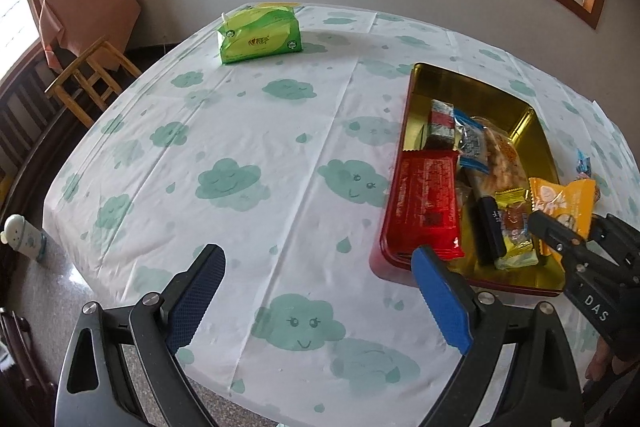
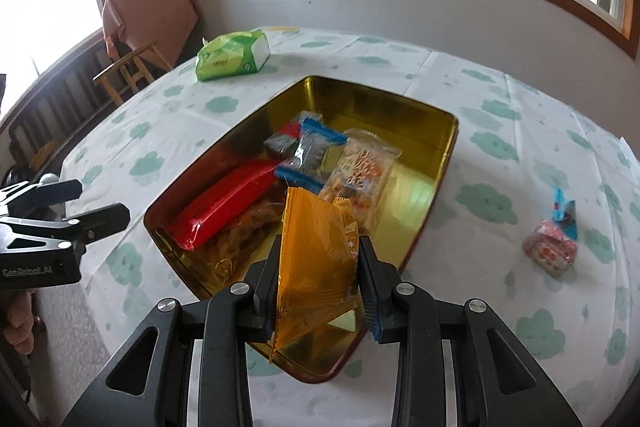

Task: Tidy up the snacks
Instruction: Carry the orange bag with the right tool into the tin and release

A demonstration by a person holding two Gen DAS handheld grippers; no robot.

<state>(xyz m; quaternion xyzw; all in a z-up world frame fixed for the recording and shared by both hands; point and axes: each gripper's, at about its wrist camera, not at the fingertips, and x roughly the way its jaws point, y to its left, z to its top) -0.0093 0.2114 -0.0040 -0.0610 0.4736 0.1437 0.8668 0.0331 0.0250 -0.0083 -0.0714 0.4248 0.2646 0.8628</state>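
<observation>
A red tin with a gold inside [image 2: 404, 119] sits on the table and holds several snack packets, among them a long red pack [image 2: 228, 203] and a blue-edged pack [image 2: 310, 153]. My right gripper [image 2: 318, 251] is shut on an orange snack packet [image 2: 316, 259] and holds it above the tin's near end. In the left wrist view the tin [image 1: 472, 87] is at the right, with the orange packet [image 1: 564, 203] in the right gripper [image 1: 560, 235]. My left gripper [image 1: 320, 263] is open and empty over the tablecloth left of the tin. It also shows in the right wrist view [image 2: 100, 203].
A green tissue pack [image 1: 260, 35] lies at the table's far side. Two small wrapped snacks [image 2: 554, 245] lie on the cloth right of the tin. A wooden stool [image 1: 92, 79] and a covered chair stand beyond the table's left edge. A small white bottle [image 1: 24, 237] stands on the floor.
</observation>
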